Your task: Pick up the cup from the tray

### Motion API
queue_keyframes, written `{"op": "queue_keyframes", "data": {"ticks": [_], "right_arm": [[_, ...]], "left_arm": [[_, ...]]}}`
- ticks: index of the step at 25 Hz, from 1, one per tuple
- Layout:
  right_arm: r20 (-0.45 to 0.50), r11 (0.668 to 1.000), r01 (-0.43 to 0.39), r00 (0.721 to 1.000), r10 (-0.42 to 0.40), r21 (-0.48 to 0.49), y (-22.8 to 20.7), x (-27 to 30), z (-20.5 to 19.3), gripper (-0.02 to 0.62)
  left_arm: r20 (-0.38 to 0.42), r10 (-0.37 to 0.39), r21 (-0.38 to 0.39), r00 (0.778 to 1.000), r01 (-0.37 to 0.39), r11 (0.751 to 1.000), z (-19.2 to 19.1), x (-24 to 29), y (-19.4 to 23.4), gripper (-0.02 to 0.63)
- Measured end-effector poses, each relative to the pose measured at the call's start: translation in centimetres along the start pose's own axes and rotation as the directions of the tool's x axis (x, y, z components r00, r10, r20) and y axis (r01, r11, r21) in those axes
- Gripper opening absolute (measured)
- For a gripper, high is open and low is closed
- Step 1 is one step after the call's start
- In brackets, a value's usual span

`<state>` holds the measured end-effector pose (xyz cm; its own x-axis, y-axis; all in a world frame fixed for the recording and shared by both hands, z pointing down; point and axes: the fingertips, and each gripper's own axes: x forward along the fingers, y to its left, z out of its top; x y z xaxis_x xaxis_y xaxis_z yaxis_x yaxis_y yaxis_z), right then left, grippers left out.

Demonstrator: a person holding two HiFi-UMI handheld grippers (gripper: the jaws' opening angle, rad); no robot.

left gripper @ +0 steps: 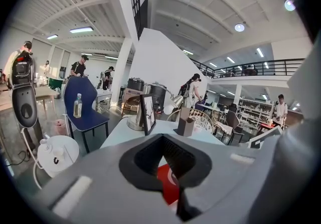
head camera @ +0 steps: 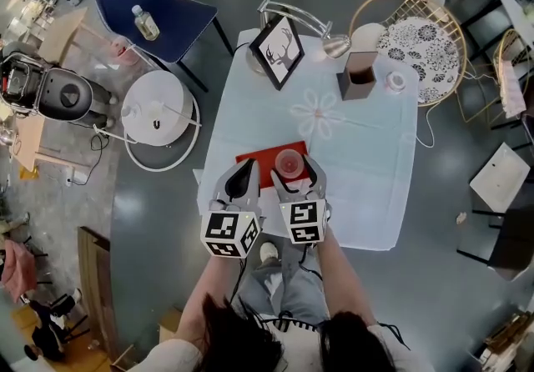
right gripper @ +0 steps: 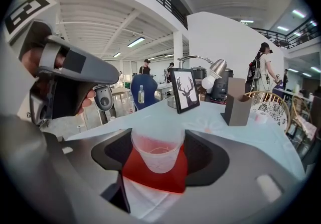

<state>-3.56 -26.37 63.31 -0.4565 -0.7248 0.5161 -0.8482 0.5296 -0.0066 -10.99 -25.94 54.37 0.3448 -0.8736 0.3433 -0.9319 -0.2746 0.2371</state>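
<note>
Grey right tongs (right gripper: 159, 142): jaws wide, one pad on each side of the cup (right gripper: 158, 160) and meeting its rim. The hold looks taken, though this angle is too poor to show how hard they press.
Empty left tongs (head camera: 247, 170): just to the left of the right tongs, tips together, nothing in them. Through their opening only a slice of the red tray (head camera: 257, 160) and a sliver of the cup show.
Place of the cup: between the right tongs' pads, upright, with its base on the tray; not lifted.
Handling of the cup: thin, translucent plastic with no liquid line showing, so I judge it very light. The wall is soft and would buckle under a hard squeeze, and its surface is smooth.
Where to hold: high up, just under the rim, where the plastic is stiffest. The cup narrows downward, so the wider top should stop it sliding through the pads.
Tray: flat and thin, lying under the tips of both tongs. It is loose on the cloth, so it could shift if nudged.
Cloth: pale blue tabletop (head camera: 367, 178), running ahead of both tongs.
Far end: picture frame (head camera: 278, 49), lamp (head camera: 336, 46) and brown box (head camera: 359, 76), all well ahead of the tongs.
Hidden: the tongs' bodies cut off the tray's near edge, and from above the jaws cover the cup's sides.
</note>
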Motion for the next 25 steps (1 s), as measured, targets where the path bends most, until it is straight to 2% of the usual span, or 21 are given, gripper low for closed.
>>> {"op": "queue_keyframes", "data": {"ticks": [5,12,25], "right_arm": [[0.012,0.999,0.028,1.0,-0.029,0.035,-1.8,-1.7,0.1,0.344],[0.007,0.989,0.123,0.992,-0.124,0.085,-5.6,-4.7,-0.6,0.342],[-0.013,0.968,0.231,0.973,-0.231,0.099,-11.2,-8.3,-2.4,0.342]], "left_arm": [[-0.003,-0.03,0.022,1.0,0.03,0.999,0.1,0.2,-1.5,0.0],[-0.016,-0.069,0.037,0.997,0.07,0.997,0.1,0.7,-3.8,0.0],[-0.029,-0.16,0.057,0.987,0.162,0.985,0.4,3.9,-9.2,0.0]]}}
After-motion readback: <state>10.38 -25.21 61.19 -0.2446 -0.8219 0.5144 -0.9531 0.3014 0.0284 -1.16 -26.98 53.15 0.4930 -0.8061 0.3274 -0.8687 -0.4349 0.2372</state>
